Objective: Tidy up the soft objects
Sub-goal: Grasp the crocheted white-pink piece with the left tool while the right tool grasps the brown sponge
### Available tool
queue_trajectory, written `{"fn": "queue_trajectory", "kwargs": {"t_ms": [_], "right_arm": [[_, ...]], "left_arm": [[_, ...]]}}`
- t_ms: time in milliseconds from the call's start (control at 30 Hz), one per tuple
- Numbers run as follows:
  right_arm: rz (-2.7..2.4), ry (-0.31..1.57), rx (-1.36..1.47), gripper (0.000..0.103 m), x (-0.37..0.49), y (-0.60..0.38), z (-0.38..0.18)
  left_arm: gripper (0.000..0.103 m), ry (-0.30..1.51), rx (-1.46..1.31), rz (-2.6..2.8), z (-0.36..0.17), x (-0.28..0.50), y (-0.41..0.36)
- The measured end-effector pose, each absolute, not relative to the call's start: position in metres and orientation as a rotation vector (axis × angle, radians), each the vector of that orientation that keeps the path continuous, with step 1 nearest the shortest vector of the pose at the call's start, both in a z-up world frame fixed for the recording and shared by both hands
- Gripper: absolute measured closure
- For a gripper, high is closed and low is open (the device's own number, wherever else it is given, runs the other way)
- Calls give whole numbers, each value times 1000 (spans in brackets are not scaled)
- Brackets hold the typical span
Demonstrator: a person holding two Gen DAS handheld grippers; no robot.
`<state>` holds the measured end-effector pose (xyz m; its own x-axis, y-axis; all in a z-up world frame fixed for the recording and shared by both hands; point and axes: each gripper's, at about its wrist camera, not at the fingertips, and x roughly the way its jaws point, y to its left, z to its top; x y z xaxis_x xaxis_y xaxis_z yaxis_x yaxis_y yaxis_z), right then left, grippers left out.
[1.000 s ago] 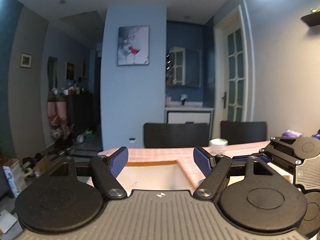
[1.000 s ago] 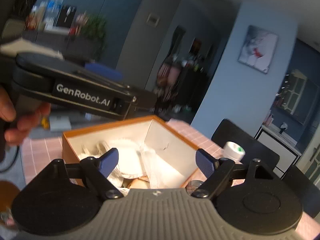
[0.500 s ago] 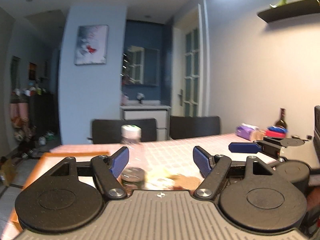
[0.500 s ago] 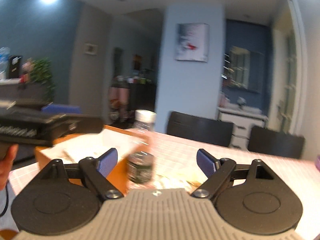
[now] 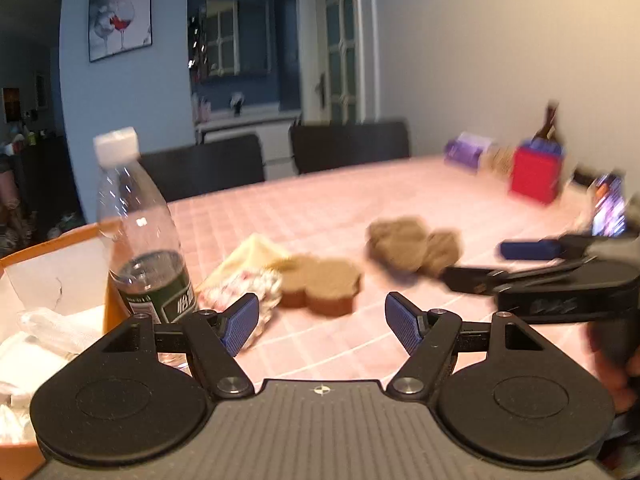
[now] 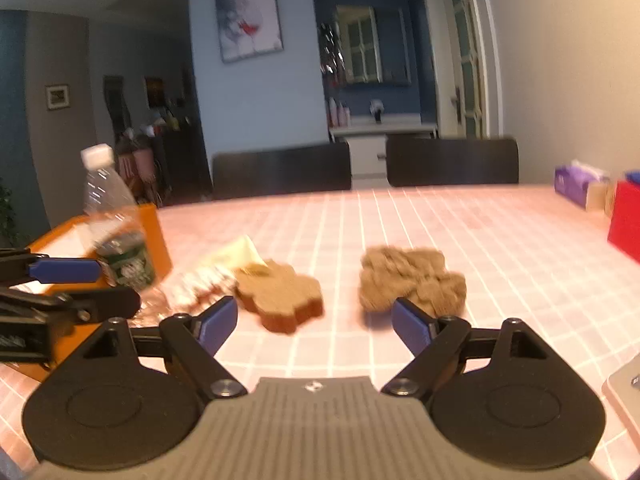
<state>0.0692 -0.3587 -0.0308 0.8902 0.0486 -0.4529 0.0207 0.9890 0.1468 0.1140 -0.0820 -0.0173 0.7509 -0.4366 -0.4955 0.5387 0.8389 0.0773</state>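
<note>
Both frames motion-blurred. Left gripper (image 5: 320, 316) jaws spread wide, nothing between them. Right gripper (image 6: 314, 326) likewise wide open and empty.

Tabletop (image 6: 460, 236): pink checked cloth. Two brown soft pieces lie on it toward the near edge, apart from each other with bare cloth between. The flat brown pad (image 6: 280, 294) sits just ahead of the right gripper's left finger; the crumpled brown pad (image 6: 408, 280) sits just beyond its right finger, partly hidden by it. In the left view the same pair show as flat pad (image 5: 320, 284) and crumpled pad (image 5: 412, 248), both past the fingertips, neither touched.

Left of the flat pad: a cream cloth (image 5: 252, 256) and a patterned cloth (image 5: 240, 292) bunched together, touching or overlapping the flat pad's left side; blur hides the exact edge.

Bottle (image 5: 140, 240), clear with white cap and dark label, stands upright against the orange box (image 6: 152, 236) at the tabletop's left side. Box is open; white fabric (image 5: 52, 328) lies inside.

Open cloth runs from the pads to the far edge, where two dark chairs (image 6: 452, 162) stand. Far right corner is crowded: purple pack (image 6: 576, 182) and red box (image 5: 536, 176), well apart from the pads.

Right gripper shows side-on at the right of the left view (image 5: 528, 264).
</note>
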Motion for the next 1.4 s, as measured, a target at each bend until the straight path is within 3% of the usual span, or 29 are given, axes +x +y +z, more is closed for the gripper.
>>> {"fn": "queue_trajectory", "kwargs": {"t_ms": [333,600,1000,1067,1167,1333,1367,1400], "right_arm": [[123,582,204,20,120,-371,-60],[198,658,184,19,180,-357,-78],[216,749,116,14,233,-339,-97],[216,748,119,16,234,-339,-98],[215,766,123,28,237,-338,-101],[199,760,119,32,232,-336,-101],[192,761,121,32,230,-336,-100],[185,762,125,33,227,-336,-99]], "left_arm": [[22,521,533,-426,-63,162,-129],[16,532,586,-368,-81,184,-136],[16,457,725,-320,-98,186,-149],[16,442,740,-315,-100,187,-150],[16,431,761,-303,-105,188,-152],[27,435,785,-265,-110,189,-155],[32,438,783,-262,-110,189,-155],[45,445,781,-261,-110,189,-155]]}}
